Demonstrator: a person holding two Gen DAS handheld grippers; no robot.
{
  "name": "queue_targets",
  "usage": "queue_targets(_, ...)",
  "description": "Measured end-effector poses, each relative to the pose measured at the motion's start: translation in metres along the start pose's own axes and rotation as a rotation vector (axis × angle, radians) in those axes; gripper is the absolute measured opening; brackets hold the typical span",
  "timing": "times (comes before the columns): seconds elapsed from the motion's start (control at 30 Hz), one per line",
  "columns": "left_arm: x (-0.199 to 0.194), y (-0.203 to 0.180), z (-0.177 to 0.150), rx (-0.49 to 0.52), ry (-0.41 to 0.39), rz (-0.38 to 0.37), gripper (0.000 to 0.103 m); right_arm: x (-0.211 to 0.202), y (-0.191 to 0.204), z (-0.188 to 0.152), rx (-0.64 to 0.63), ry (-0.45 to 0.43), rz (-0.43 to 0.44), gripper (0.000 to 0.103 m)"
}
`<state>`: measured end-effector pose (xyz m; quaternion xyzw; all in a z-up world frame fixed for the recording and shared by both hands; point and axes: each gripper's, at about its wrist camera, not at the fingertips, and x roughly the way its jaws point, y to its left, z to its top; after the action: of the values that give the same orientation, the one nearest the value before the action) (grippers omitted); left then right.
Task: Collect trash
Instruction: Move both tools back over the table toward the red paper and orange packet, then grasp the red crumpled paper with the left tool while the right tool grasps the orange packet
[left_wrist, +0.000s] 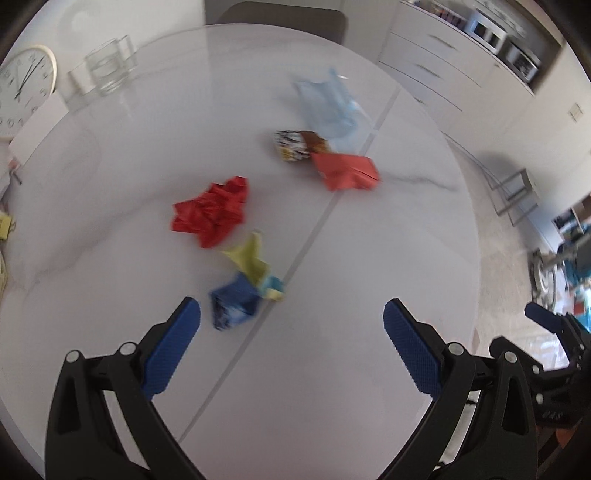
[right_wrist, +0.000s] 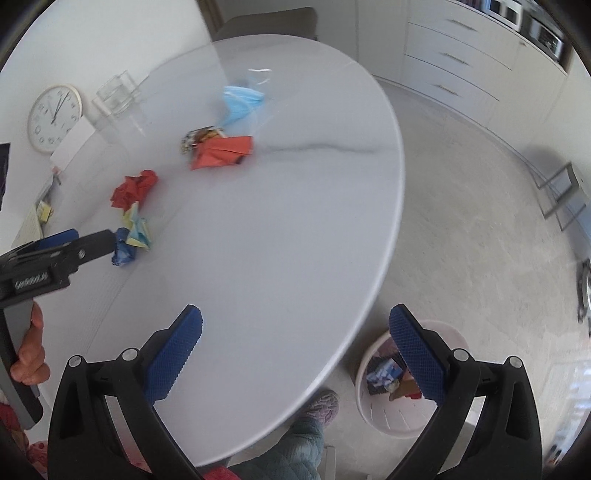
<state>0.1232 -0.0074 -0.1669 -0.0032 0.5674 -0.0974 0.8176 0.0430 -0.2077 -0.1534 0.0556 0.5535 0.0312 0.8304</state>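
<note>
Jaws wide apart, empty, both left gripper (left_wrist: 291, 317) and right gripper (right_wrist: 295, 328). Blue wad (left_wrist: 234, 304) on table (left_wrist: 369, 258), 11 o'clock of left gripper, touching yellow scrap (left_wrist: 251, 258). Risk: grab pinches both, one drops short of bin (right_wrist: 391, 417).

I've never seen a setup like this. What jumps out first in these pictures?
Bright crumpled trash strewn over a white oval table: a red paper ball, a blue wrapper nearest the open left gripper, and a pale blue face mask farther back. On the floor beside the table, under the open right gripper, stands a white bin already holding scraps.
</note>
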Motion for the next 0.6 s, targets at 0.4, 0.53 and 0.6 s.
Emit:
queue_targets(0.4, 0.051, 0.049, 0.059, -0.088, 0.023, 0.036, 0.095, 0.05, 0.055, 0.066, -0.11, 0.03, 0.062, 0.1)
queue_targets(0.53, 0.07, 0.051, 0.074, -0.102, 0.046, 0.049, 0.094, 0.066, 0.061, 0.087, -0.118, 0.037, 0.073, 0.1)
queue_targets(0.6, 0.079, 0.051, 0.078, -0.107, 0.061, 0.056, 0.09, 0.073, 0.062, 0.096, -0.116, 0.038, 0.081, 0.1)
